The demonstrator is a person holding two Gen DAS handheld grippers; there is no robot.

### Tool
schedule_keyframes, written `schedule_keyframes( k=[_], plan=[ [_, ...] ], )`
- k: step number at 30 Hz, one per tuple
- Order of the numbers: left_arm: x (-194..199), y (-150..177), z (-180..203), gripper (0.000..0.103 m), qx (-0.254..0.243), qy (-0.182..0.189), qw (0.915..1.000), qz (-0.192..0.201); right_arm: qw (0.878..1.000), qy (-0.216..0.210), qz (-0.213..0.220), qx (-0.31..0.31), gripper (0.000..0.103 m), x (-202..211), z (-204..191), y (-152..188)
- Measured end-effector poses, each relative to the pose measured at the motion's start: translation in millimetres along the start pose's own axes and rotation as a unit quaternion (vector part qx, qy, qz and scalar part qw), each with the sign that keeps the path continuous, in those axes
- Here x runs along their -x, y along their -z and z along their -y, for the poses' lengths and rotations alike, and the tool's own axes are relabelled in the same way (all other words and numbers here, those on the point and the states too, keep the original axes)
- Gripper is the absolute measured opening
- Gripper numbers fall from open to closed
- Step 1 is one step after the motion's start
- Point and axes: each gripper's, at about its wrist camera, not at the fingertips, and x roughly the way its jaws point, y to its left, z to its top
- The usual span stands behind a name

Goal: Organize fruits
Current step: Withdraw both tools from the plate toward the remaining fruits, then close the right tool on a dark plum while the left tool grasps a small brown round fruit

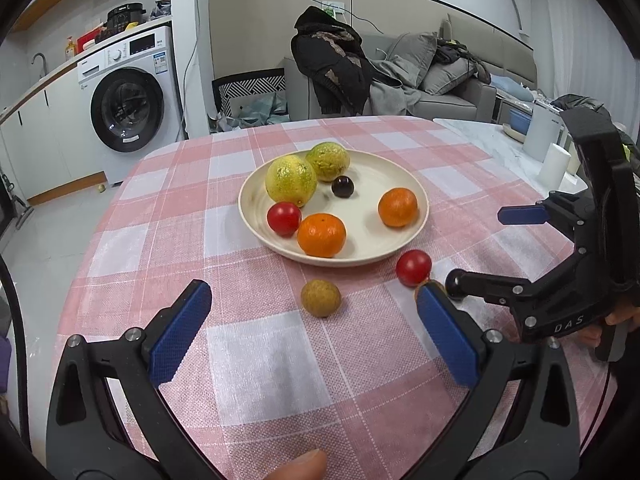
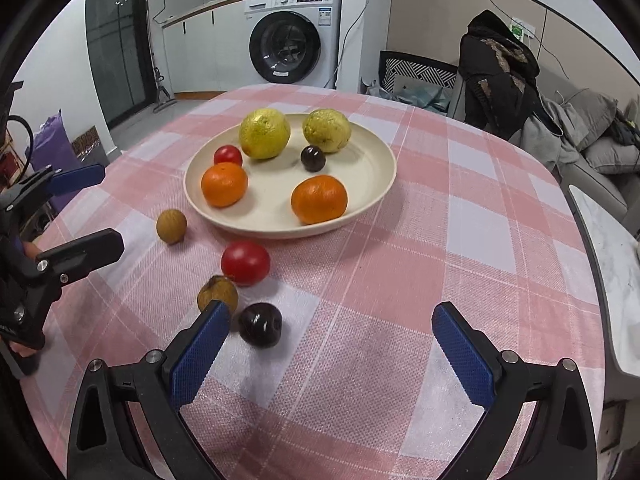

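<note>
A cream plate on the pink checked cloth holds two yellow-green citrus fruits, two oranges, a red tomato and a dark plum. Loose on the cloth lie a brown longan, a red tomato, a second longan and a dark plum. My left gripper is open, the first longan just ahead of its tips. My right gripper is open, the plum beside its left finger.
The table's rounded edge drops to the floor at the left. A washing machine stands beyond it, and a sofa with clothes lies behind. A marble side table with white containers adjoins on the right.
</note>
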Motion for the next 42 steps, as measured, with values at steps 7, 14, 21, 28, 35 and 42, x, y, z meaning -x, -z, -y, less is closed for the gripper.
schedule_keyframes(
  k=[7, 14, 21, 28, 35, 42],
  plan=[
    [-13.8, 3.1, -0.8, 0.102, -0.005, -0.001, 0.9999, -0.015, 1.000, -0.010, -0.017, 0.014, 0.103, -4.0, -6.2, 5.5],
    [-23.3, 5.4, -1.4, 0.102, -0.004, -0.003, 0.9996, -0.028, 0.999, -0.008, -0.040, 0.024, 0.103, -15.4, -11.4, 8.5],
    [-28.3, 6.4, -0.5, 0.102, -0.004, -0.001, 0.9993, -0.037, 0.999, -0.006, -0.046, 0.014, 0.103, -21.0, -6.4, 6.0],
    [-30.3, 6.5, -2.6, 0.102, 0.000, 0.000, 0.9992, -0.041, 0.999, -0.003, -0.047, -0.005, 0.103, -24.2, 1.9, 4.6],
    [-33.0, 6.5, -1.6, 0.102, -0.003, 0.004, 0.9989, -0.046, 0.999, -0.016, -0.046, 0.011, 0.102, -21.3, -6.3, 6.7],
    [-35.4, 6.8, -1.5, 0.102, -0.002, 0.007, 0.9987, -0.050, 0.998, -0.049, -0.040, 0.020, 0.078, -16.4, -12.0, 6.9]
  ],
)
